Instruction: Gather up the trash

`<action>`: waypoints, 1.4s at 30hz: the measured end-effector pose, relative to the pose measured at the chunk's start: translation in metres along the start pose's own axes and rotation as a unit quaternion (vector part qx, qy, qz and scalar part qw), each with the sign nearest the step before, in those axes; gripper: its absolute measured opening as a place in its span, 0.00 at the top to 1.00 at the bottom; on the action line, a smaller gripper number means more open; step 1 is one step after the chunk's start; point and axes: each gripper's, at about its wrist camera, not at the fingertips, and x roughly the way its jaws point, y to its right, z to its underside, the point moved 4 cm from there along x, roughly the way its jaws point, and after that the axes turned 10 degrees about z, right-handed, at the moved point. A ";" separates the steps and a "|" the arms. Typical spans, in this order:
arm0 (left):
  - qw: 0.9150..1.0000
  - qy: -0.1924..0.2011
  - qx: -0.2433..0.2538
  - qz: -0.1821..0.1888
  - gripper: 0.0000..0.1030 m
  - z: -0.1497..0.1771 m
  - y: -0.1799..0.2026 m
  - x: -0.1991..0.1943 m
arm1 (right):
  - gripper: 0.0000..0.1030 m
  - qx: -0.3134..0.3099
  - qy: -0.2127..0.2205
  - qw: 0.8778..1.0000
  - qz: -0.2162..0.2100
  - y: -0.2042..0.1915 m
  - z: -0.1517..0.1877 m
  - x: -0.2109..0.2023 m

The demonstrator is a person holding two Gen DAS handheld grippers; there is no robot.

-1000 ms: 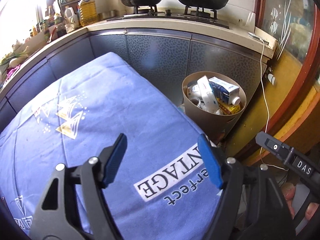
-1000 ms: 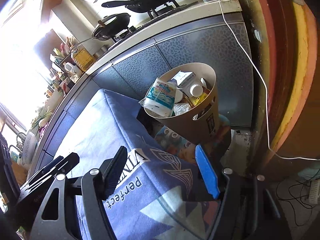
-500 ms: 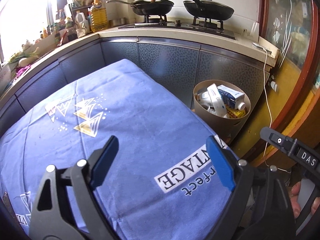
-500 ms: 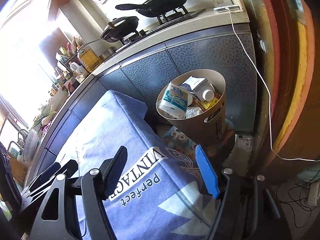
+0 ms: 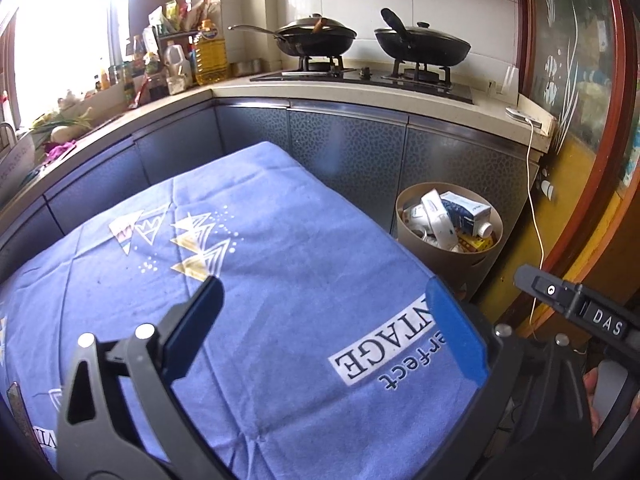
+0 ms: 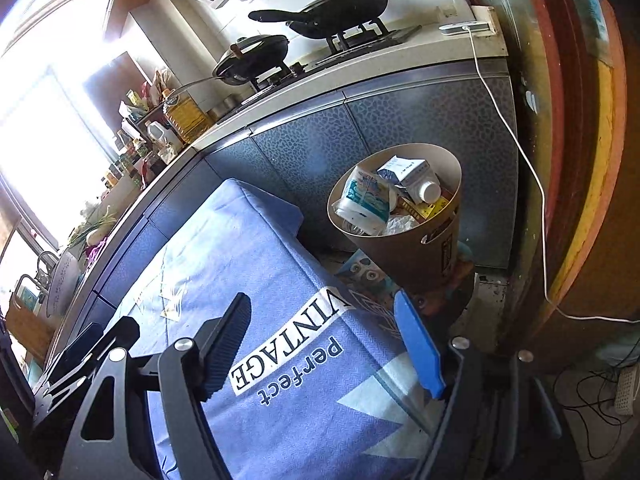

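Both hand-held grippers, left (image 5: 320,320) and right (image 6: 324,340), had just been opening, jaws apart and empty. The bin (image 5: 406,216) stood full at far right; the tabletop (image 5: 280,240) looked bare, so any next pickup called for a fresh scan first.

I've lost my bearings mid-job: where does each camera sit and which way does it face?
Left wrist: on the left tool, looking down over the blue cloth toward the stove; open fingers, right tool's edge and fingertips at right.
Right wrist: on the right tool, tilted, facing the trash bin; open fingers, left tool at lower left.
Shared: cloth, bin, stove.
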 end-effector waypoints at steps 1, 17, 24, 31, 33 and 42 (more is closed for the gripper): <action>1.000 -0.001 0.001 -0.003 0.06 0.000 0.000 0.000 | 0.28 -0.001 0.001 1.000 0.002 -0.001 0.000 -0.001; 1.000 0.013 0.010 0.015 0.06 -0.002 0.005 -0.014 | 0.27 -0.001 0.015 1.000 0.006 -0.004 -0.006 -0.013; 1.000 0.015 0.012 0.023 0.06 0.001 0.007 -0.015 | 0.27 0.010 0.023 1.000 0.009 0.000 -0.005 -0.016; 1.000 0.020 0.008 0.021 0.06 0.004 0.006 -0.016 | 0.27 0.012 0.015 1.000 0.008 0.001 0.001 -0.011; 1.000 0.019 0.007 0.021 0.06 0.005 0.006 -0.016 | 0.27 0.010 0.013 1.000 0.007 0.000 0.003 -0.010; 1.000 0.025 0.012 0.009 0.06 0.005 0.004 -0.018 | 0.26 0.000 0.014 1.000 0.009 -0.004 0.007 -0.010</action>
